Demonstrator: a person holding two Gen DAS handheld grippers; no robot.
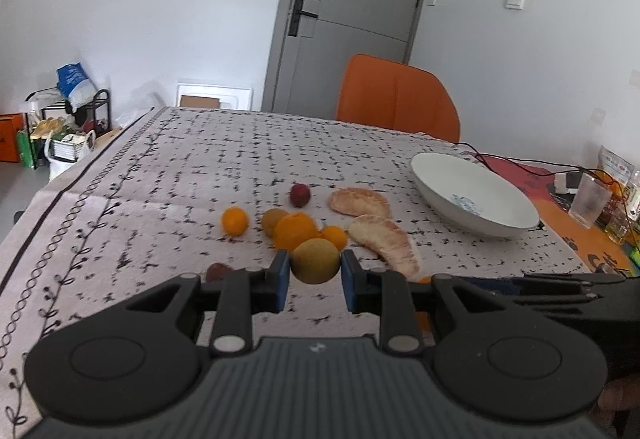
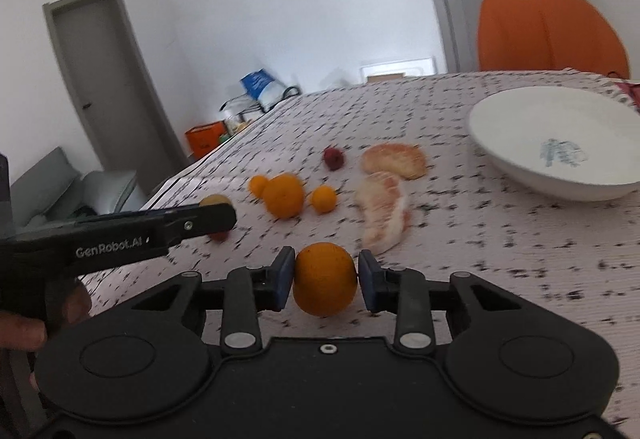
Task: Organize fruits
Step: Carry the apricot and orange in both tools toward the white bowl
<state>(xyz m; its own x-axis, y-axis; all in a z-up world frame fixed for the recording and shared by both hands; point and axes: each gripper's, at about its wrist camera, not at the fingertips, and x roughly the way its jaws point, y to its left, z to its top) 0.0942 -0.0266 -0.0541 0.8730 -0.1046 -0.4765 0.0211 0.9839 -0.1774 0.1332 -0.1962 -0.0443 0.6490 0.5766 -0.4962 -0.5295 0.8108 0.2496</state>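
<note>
My left gripper (image 1: 315, 269) is shut on a round yellow-green fruit (image 1: 315, 263), just above the tablecloth. My right gripper (image 2: 325, 277) is shut on an orange (image 2: 325, 283), its blue pads against both sides. On the cloth ahead lie a big orange (image 1: 295, 231), two small oranges (image 1: 235, 221) (image 1: 334, 237), a red fruit (image 1: 299, 195) and two peeled pomelo segments (image 1: 360, 202) (image 1: 386, 243). A white bowl (image 1: 476, 195) (image 2: 560, 143) stands at the right with no fruit in it. In the right wrist view the left gripper (image 2: 208, 217) reaches in from the left.
An orange chair (image 1: 396, 103) stands behind the table's far edge. A glass (image 1: 590, 201), bottles and cables crowd the far right corner. The table's left edge (image 1: 60, 191) drops to floor clutter. A dark red fruit (image 1: 218, 271) lies by my left finger.
</note>
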